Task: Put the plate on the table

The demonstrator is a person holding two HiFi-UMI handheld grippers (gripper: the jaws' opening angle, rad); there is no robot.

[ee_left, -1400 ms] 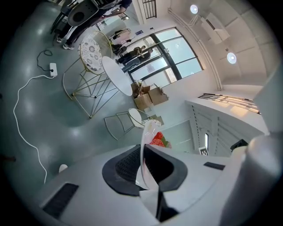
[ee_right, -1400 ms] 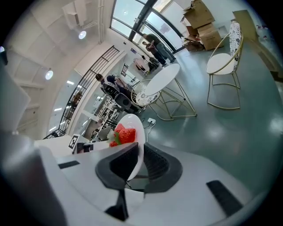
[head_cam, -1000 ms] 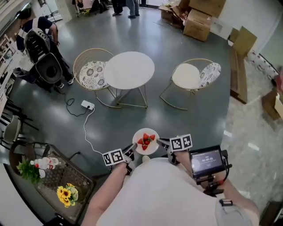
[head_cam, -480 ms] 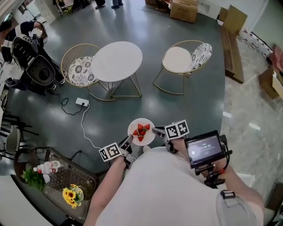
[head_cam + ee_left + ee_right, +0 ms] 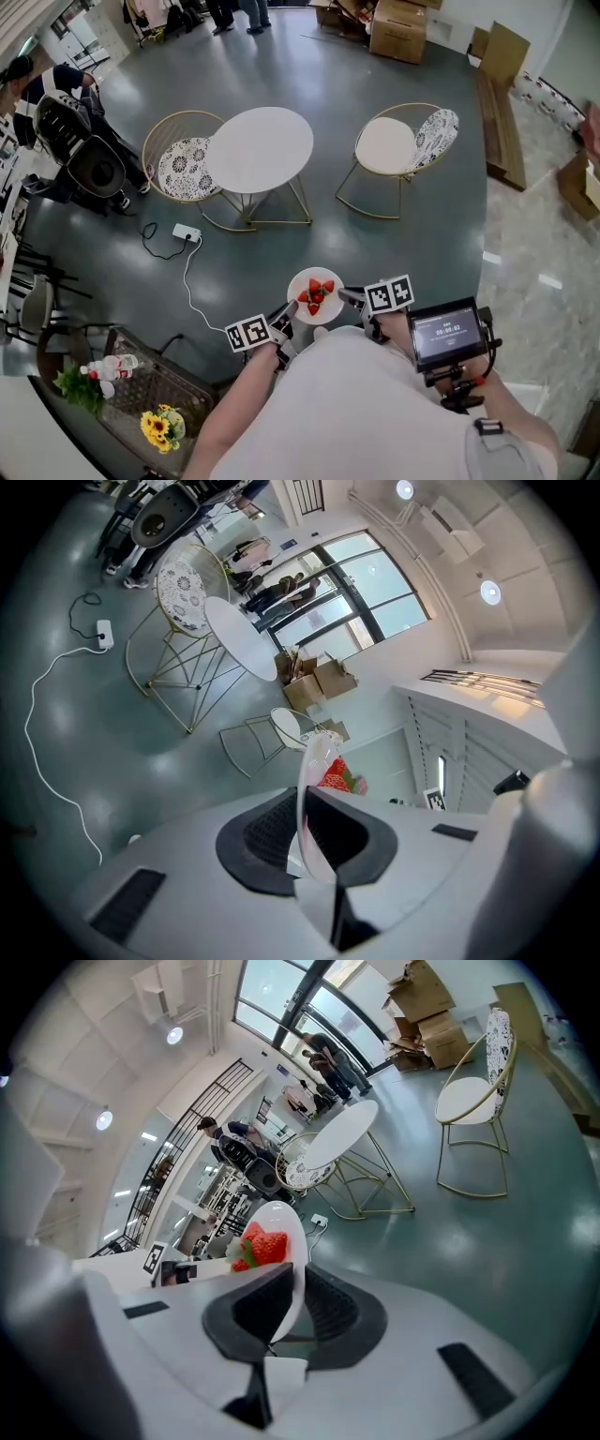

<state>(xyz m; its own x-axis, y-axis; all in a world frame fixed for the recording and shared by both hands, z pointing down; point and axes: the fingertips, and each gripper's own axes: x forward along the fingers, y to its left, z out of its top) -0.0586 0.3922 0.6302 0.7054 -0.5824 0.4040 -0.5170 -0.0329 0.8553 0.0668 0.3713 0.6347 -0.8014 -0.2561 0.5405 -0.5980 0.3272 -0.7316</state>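
A small white plate point(image 5: 302, 284) with several strawberries point(image 5: 317, 294) hangs in the air above the dark floor, held between both grippers. My left gripper point(image 5: 284, 317) is shut on its near left rim. My right gripper point(image 5: 344, 297) is shut on its right rim. In the left gripper view the plate point(image 5: 312, 782) stands edge-on between the jaws, and the right gripper view shows the plate point(image 5: 284, 1262) clamped the same way with the strawberries point(image 5: 260, 1245) on it. The round white table point(image 5: 260, 148) stands further ahead, with nothing on its top.
Two wire chairs flank the table, one on its left point(image 5: 180, 155) and one on its right point(image 5: 398, 150). A power strip point(image 5: 186, 232) and its white cable lie on the floor. A cart with sunflowers point(image 5: 157, 427) stands near left. Cardboard boxes point(image 5: 400, 28) and seated people point(image 5: 52, 84) are far off.
The plate stays clamped by both grippers. The view has shifted, so the table and chairs sit slightly lower and to the right than half a second ago.
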